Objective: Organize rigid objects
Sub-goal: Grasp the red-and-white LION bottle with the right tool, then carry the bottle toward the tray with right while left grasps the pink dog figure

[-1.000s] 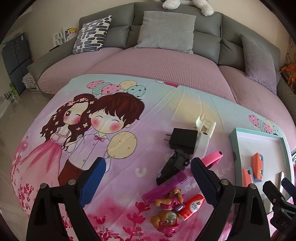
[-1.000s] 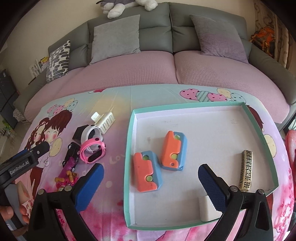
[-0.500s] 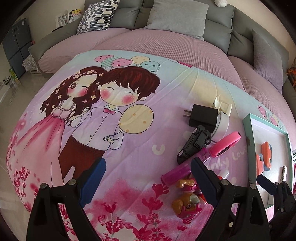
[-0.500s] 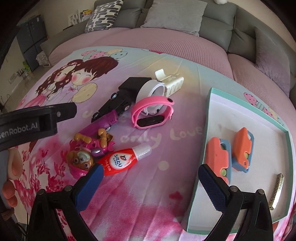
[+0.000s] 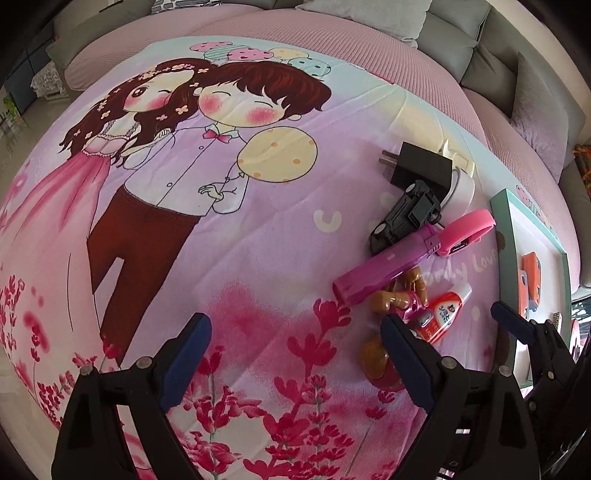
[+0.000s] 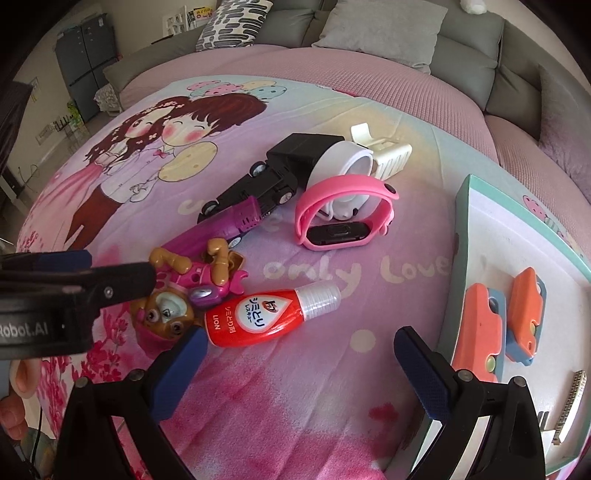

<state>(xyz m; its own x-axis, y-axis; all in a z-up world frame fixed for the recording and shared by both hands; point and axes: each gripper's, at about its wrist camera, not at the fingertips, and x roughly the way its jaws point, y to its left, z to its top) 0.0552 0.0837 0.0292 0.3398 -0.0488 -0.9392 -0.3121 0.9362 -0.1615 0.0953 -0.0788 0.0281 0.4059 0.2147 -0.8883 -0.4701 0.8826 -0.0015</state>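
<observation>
Loose items lie on the cartoon-print cloth: a red glue bottle (image 6: 271, 317), a brown and pink puppy toy (image 6: 184, 291), a magenta tube (image 5: 384, 267), a black toy car (image 6: 251, 194), a pink wristband (image 6: 345, 212), a black charger (image 5: 421, 168), a white roll (image 6: 349, 162) and a white clip (image 6: 384, 153). My right gripper (image 6: 295, 369) is open, just in front of the glue bottle. My left gripper (image 5: 295, 358) is open and empty, left of the puppy toy (image 5: 376, 360); it also shows in the right wrist view (image 6: 66, 273).
A teal-rimmed white tray (image 6: 461, 206) stands at the right, holding two orange-and-blue pieces (image 6: 480, 325) (image 6: 524, 314) and a gold bar (image 6: 570, 402). A grey sofa with cushions (image 6: 380, 26) and pink cover lies behind. The cloth falls off to the floor at the left.
Both grippers have moved forward and lower towards the pile. The right gripper swung left from over the tray to in front of the glue bottle. Both stayed open.
</observation>
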